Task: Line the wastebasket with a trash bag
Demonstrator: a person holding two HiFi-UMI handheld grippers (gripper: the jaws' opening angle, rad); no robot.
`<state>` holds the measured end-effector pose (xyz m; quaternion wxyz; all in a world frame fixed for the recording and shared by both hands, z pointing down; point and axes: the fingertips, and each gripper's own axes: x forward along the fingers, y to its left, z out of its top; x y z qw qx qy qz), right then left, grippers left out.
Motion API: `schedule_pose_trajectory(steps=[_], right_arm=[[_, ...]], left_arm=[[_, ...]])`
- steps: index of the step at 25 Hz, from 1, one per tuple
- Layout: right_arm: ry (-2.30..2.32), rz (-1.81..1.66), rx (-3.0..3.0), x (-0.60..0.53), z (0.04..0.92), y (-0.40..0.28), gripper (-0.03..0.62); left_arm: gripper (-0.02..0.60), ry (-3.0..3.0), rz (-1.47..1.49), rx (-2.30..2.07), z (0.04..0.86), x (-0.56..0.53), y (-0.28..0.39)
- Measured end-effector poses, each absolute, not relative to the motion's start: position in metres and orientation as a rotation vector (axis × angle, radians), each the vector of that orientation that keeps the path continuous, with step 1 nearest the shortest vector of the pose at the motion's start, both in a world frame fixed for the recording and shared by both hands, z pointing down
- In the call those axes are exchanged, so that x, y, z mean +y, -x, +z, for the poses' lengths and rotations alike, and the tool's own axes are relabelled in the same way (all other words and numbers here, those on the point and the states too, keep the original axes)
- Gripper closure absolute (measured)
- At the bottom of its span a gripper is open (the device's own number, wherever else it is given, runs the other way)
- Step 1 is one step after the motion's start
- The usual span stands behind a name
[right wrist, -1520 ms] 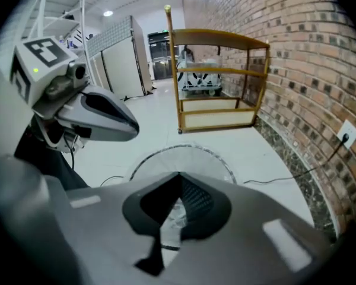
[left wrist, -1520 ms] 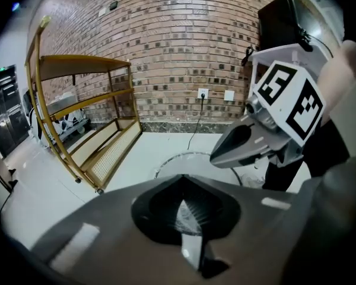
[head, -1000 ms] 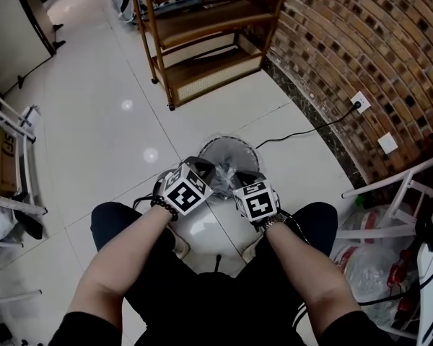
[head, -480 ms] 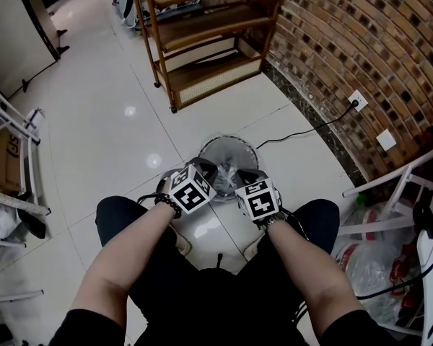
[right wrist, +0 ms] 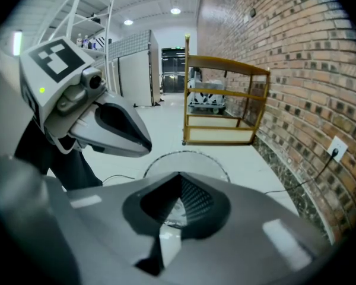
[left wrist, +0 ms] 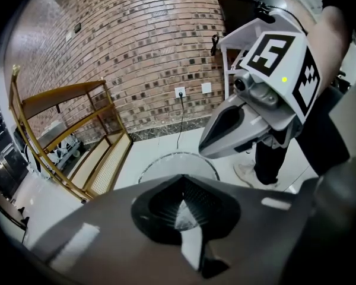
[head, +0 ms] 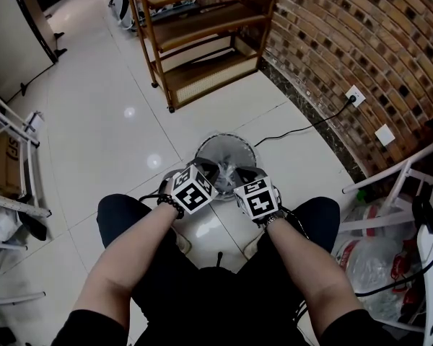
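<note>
Over the wire wastebasket (head: 226,150), OP here: the left gripper (head: 209,170) and right gripper (head: 242,175) are both pinching tight on the scrunched clear trash bag (head: 226,171), hanging almost tip to tip. How am I getting it open?

Reply: I'd be hunting for the bag's mouth first, then pulling the two pinches apart and stretching it over the rim. Thin film's probably slipping easily.

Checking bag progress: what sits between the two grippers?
A crumpled clear trash bag, between left gripper and right gripper over the wastebasket, seen in the head view.
</note>
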<state>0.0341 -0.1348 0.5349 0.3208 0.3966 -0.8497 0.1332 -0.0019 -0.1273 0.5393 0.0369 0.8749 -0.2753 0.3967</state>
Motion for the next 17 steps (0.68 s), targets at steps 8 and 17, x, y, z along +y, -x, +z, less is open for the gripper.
schedule_pose_trajectory(steps=[8, 17], right_arm=[[-1.049, 0.353, -2.233, -0.1339, 0.5343, -0.0362, 0.592], [-1.049, 0.354, -2.228, -0.1345, 0.5376, -0.0379, 0.592]], left_arm=[[0.578, -2.691, 1.225, -0.834, 0.5418, -0.1283, -0.0015], [0.578, -2.689, 1.233, -0.834, 0.544, -0.1294, -0.0011]])
